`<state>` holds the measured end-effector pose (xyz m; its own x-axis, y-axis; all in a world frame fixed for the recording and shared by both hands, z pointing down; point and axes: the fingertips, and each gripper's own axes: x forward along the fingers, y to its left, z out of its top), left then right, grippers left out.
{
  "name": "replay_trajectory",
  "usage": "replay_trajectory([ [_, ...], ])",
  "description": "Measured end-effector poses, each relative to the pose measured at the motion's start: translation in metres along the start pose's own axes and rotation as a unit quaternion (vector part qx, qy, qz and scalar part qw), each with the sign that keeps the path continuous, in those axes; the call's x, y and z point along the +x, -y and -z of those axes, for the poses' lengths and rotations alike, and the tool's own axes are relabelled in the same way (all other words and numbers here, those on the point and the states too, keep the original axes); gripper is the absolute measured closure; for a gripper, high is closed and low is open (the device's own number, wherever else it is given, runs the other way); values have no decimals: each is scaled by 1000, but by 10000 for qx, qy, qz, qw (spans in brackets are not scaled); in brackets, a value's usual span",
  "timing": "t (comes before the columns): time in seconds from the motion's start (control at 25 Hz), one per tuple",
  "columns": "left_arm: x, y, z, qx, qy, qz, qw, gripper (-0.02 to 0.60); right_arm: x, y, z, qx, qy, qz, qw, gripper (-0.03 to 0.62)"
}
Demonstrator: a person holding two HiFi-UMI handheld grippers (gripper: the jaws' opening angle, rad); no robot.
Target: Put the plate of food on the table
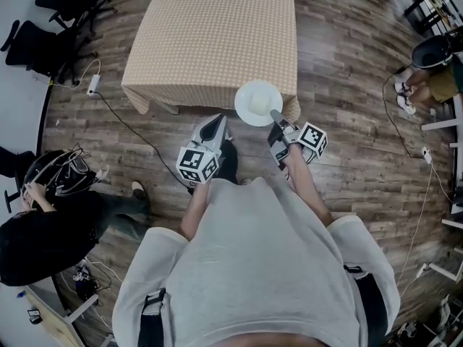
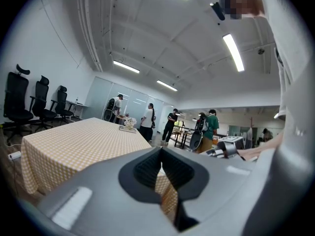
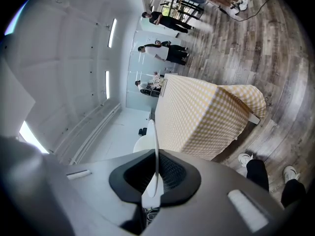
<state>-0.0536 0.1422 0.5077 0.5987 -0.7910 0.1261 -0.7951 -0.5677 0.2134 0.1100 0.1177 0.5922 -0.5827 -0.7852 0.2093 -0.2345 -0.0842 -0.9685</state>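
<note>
A white plate with a pale mound of food hangs over the near right corner of the checkered table. My right gripper is shut on the plate's near rim. In the right gripper view the plate shows edge-on, clamped between the pads, with the table beyond it. My left gripper is just left of the plate, short of the table's edge, shut with nothing in it. In the left gripper view its jaws meet, and the tablecloth stretches ahead.
A seated person is on the floor side at the left, with office chairs behind. Cables run across the wooden floor. Another person is at the right. Several people stand beyond the table's far end, near a small flower vase.
</note>
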Motion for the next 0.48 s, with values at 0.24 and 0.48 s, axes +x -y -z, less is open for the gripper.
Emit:
replay_trajectory([
  [0.24,36,-25,-6,-37,13,83,10000,574,30,4,-19,47,16,100,9999,585],
  [0.48,66,-61,-13,-98,-2,121,9999,574,68,3,-38,94,123,61,9999,583],
])
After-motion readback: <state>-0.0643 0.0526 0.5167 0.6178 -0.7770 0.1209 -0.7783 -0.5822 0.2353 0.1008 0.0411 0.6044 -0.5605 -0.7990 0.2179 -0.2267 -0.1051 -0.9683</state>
